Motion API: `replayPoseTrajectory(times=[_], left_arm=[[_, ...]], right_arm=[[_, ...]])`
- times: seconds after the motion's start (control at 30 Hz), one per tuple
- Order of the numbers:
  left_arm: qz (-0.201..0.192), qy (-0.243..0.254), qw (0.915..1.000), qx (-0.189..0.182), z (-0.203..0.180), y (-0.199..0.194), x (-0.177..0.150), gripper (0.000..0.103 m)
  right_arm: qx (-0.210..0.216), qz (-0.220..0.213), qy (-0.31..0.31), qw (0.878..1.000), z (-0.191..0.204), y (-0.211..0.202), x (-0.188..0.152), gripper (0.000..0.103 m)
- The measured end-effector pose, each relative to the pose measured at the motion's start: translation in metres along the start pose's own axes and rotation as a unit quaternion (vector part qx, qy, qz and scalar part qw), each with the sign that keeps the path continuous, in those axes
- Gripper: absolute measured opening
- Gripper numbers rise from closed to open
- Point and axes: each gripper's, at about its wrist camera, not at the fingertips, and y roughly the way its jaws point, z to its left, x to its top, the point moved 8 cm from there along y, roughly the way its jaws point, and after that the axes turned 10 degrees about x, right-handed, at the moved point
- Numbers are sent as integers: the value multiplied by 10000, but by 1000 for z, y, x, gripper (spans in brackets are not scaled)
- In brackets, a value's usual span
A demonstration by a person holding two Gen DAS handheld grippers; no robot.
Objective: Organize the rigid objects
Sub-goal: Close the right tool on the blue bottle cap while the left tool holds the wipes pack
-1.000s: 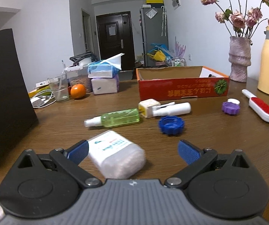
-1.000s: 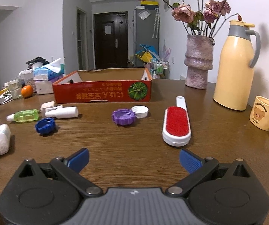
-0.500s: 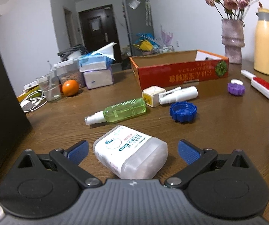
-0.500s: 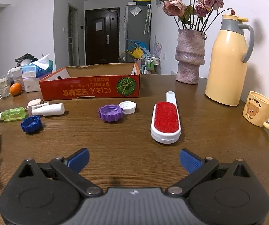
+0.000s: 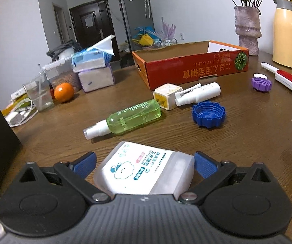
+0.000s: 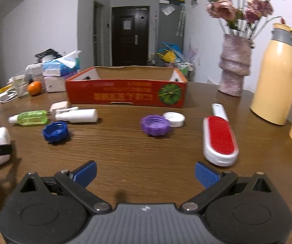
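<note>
White cotton-swab box (image 5: 146, 170) lies flat, nearest; beyond it, on their sides — green spray bottle (image 5: 129, 118), white spray bottle (image 5: 198, 93); blue cap (image 5: 208, 114) right of them.

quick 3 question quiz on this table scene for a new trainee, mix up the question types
1. True or false: the cotton swab box lies between the fingers of the open left claw.
2. Which object lies nearest the right claw? A) lint brush B) green spray bottle C) orange
3. Fill in: the white cap sits right beside the ____ cap.

Key: 1 true; 2 A; 3 purple
</note>
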Motion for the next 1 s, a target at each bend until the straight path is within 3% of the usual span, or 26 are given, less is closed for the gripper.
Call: replayPoseTrajectory(times=[0.53, 1.0], left_arm=[[12, -413, 9990, 171, 14, 3, 0, 102], [-139, -896, 9918, 898, 50, 0, 6, 102]], right_arm=[[531, -14, -542, 9971, 72, 45, 22, 103], [848, 104, -749, 9935, 113, 83, 31, 102]])
